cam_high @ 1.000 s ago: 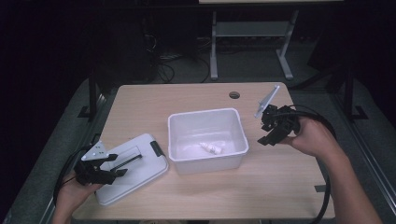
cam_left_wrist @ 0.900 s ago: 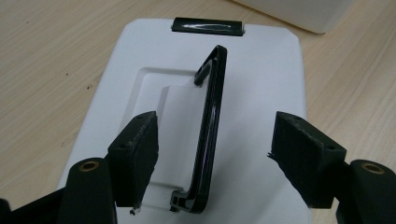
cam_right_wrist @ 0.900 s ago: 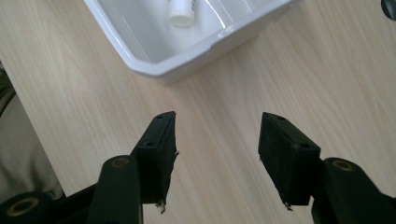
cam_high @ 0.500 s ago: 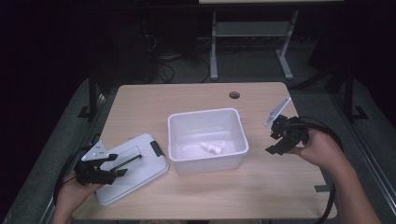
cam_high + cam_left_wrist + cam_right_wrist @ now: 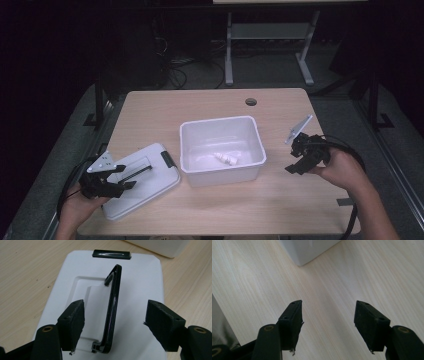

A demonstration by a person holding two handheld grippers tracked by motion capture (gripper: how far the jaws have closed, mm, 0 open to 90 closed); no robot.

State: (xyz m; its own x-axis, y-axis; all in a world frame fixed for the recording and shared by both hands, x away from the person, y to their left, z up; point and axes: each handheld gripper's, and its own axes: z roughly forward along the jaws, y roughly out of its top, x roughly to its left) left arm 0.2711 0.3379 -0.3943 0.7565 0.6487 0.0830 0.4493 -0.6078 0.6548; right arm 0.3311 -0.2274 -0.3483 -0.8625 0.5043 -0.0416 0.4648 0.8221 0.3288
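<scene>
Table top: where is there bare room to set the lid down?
Free patches on the table: the far strip behind the white bin, and the near strip between the bin and the right gripper. Crowded: the near-left corner, where the lid lies under the left gripper.

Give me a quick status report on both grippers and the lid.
Left gripper open, straddling raised lid handle, not gripping. Right gripper open, empty, over bare table. Nothing in the way.

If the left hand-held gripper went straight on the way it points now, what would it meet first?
Probably the raised black handle on the white lid: it stands between the open jaws of the left hand-held gripper, apart from both pads. Depth is hard to judge.
</scene>
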